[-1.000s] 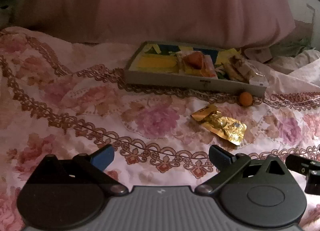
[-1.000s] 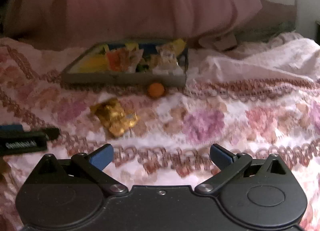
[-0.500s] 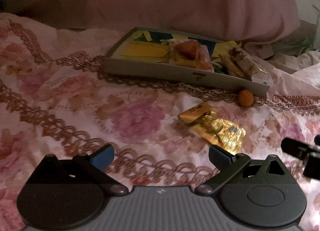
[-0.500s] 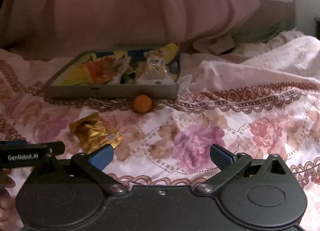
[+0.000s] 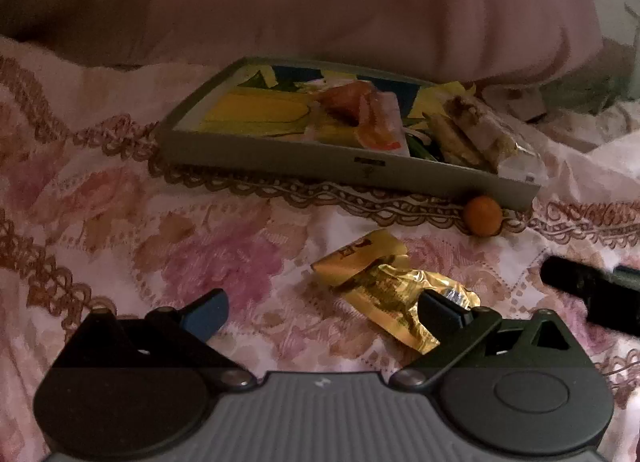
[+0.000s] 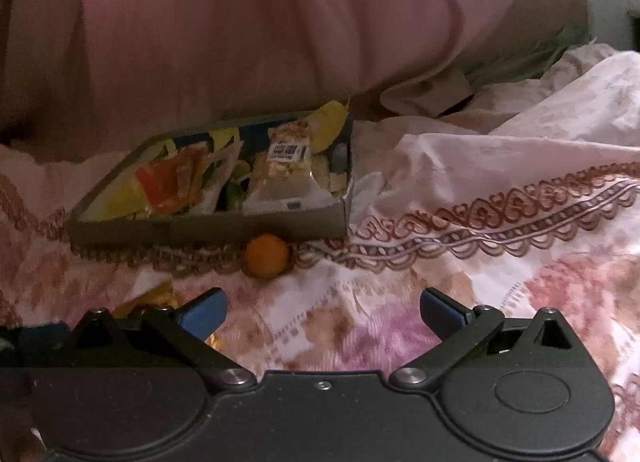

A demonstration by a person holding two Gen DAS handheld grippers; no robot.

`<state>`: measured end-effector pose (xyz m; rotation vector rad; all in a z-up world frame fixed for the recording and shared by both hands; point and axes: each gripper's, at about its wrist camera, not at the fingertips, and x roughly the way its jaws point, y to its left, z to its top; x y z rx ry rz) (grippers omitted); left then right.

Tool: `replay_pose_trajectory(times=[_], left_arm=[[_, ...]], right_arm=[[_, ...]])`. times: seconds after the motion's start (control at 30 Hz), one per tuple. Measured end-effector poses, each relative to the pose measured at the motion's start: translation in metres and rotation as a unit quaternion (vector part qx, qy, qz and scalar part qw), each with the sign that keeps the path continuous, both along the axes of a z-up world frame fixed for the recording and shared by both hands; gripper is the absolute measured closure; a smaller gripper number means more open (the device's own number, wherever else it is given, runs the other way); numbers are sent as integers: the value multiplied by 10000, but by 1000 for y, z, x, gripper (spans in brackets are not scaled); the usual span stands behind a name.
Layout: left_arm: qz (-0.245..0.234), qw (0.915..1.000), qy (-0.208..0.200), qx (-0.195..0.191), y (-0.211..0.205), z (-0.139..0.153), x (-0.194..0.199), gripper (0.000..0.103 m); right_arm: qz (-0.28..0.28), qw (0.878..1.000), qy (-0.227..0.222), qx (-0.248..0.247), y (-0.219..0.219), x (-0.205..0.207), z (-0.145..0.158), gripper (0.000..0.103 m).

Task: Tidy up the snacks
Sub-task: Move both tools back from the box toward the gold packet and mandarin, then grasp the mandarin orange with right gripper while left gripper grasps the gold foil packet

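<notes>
A shallow grey box [image 5: 280,152] with several snack packets lies on the flowered bedspread; it also shows in the right wrist view [image 6: 208,228]. A small orange ball-shaped snack [image 5: 482,215] rests against the box's front wall, also in the right wrist view [image 6: 267,255]. A gold foil packet [image 5: 384,282] lies in front of it, just ahead of my left gripper [image 5: 322,312], which is open and empty, its right finger over the packet's near end. My right gripper [image 6: 322,312] is open and empty, close in front of the orange snack. The gold packet [image 6: 154,296] peeks out at its left finger.
A large pink pillow [image 5: 320,2] lies behind the box. Rumpled white bedding [image 6: 520,150] rises at the right. The other gripper's black tip [image 5: 588,286] reaches in from the right of the left wrist view.
Both grippers have moved forward and down towards the snacks. The gold packet now lies at my left gripper's right finger, and the orange snack is nearer my right gripper.
</notes>
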<state>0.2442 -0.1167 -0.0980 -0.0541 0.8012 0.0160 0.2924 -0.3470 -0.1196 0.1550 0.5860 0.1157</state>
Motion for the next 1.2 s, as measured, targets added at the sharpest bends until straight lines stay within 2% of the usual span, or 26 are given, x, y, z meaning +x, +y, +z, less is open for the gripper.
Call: replay_pose_trajectory(times=[0.17, 0.43, 0.6, 0.87, 1.0, 1.1, 1.2], left_arm=[[-78, 9998, 55, 158, -8, -6, 8, 1], [-152, 9998, 104, -66, -15, -14, 14, 1], [-274, 9995, 94, -101, -21, -15, 18, 1], [-413, 9990, 8, -148, -24, -19, 18, 1], [-335, 9992, -125, -154, -21, -17, 14, 11], [-392, 9989, -190, -169, -18, -16, 10, 17], [-407, 9989, -183, -167, -16, -16, 10, 19]], right_arm=[[37, 10000, 3, 76, 0, 18, -7, 1], [218, 9995, -15, 211, -2, 35, -14, 2], [476, 9983, -178, 285, 2, 39, -16, 12], [848, 9960, -296, 9, 21, 48, -19, 23], [915, 9954, -266, -39, 27, 55, -20, 30], [913, 9956, -190, -121, 33, 60, -22, 32], [912, 9953, -212, -245, 38, 62, -23, 32]])
